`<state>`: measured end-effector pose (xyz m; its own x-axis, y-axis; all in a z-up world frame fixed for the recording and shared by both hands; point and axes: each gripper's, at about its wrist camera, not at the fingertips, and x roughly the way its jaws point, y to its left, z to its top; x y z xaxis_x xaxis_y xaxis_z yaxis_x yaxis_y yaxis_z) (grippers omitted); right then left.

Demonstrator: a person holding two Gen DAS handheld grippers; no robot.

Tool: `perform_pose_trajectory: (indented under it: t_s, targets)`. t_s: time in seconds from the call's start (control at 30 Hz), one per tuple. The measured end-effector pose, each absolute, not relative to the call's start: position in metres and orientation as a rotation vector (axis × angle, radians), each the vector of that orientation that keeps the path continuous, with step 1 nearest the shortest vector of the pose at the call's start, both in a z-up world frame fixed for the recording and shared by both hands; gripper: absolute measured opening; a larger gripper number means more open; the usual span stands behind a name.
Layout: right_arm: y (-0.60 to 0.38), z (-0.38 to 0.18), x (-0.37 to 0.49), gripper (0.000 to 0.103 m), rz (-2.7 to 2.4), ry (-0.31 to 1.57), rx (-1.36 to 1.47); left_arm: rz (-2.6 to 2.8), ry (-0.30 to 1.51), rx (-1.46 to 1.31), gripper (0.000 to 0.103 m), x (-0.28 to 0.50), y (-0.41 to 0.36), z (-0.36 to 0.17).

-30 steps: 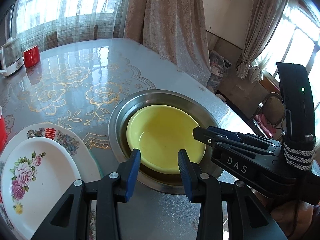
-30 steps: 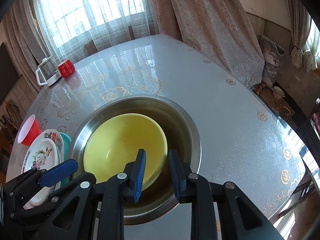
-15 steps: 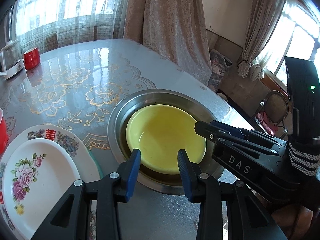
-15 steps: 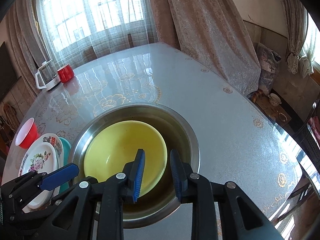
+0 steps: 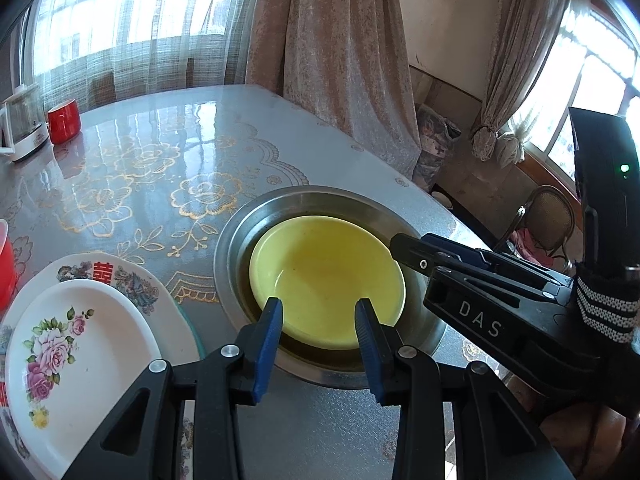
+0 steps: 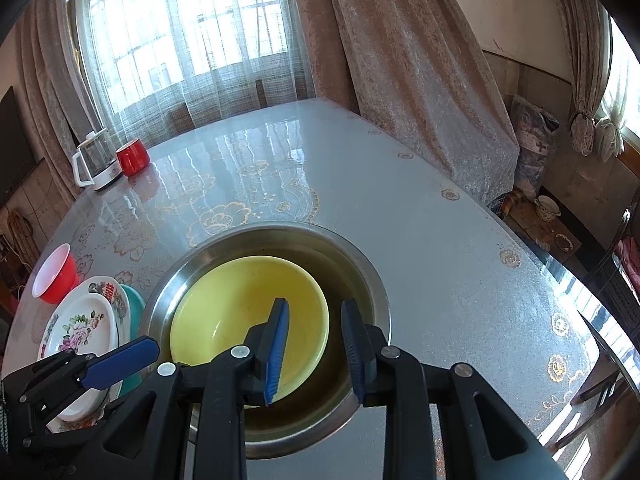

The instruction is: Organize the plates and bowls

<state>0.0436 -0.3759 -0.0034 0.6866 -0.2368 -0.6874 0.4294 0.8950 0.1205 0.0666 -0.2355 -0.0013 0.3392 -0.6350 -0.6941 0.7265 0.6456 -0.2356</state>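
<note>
A yellow bowl [image 5: 324, 276] [image 6: 240, 308] lies inside a wide steel basin [image 5: 236, 236] [image 6: 372, 280] on the table. My left gripper [image 5: 319, 312] hovers at the bowl's near rim, open, with nothing between its fingers. My right gripper [image 6: 314, 320] hangs over the bowl's right rim, also open. The rim shows in the gap below its pads, which do not press on it. It reaches in from the right in the left wrist view [image 5: 412, 248]. A white floral plate [image 5: 80, 352] [image 6: 80, 332] tops a stack of plates at the left.
Under the floral plate lie a larger patterned plate [image 5: 120, 276] and a teal one [image 6: 134, 308]. A red cup [image 6: 54, 280] stands by the stack. A red mug [image 6: 132, 156] and a glass kettle [image 6: 94, 160] stand at the far edge. The table drops off at the right.
The right gripper has drawn back slightly and tipped up, so more of the room shows. In the left wrist view it has slid a little to the right. The left gripper is still.
</note>
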Motion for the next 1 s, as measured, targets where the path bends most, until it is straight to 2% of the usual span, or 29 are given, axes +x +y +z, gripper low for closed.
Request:
perform_pose_trajectory:
  t_s: [0.53, 1.0]
  targets:
    - [-0.382, -0.02, 0.046, 0.027, -0.376, 0.778, 0.305, -0.889, 0.854, 0.139, 0.037, 0.069, -0.248, -0.005]
    - [-0.373, -0.009, 0.046, 0.027, -0.35, 0.739, 0.295, -0.85, 0.787, 0.123, 0.037, 0.073, -0.228, 0.017]
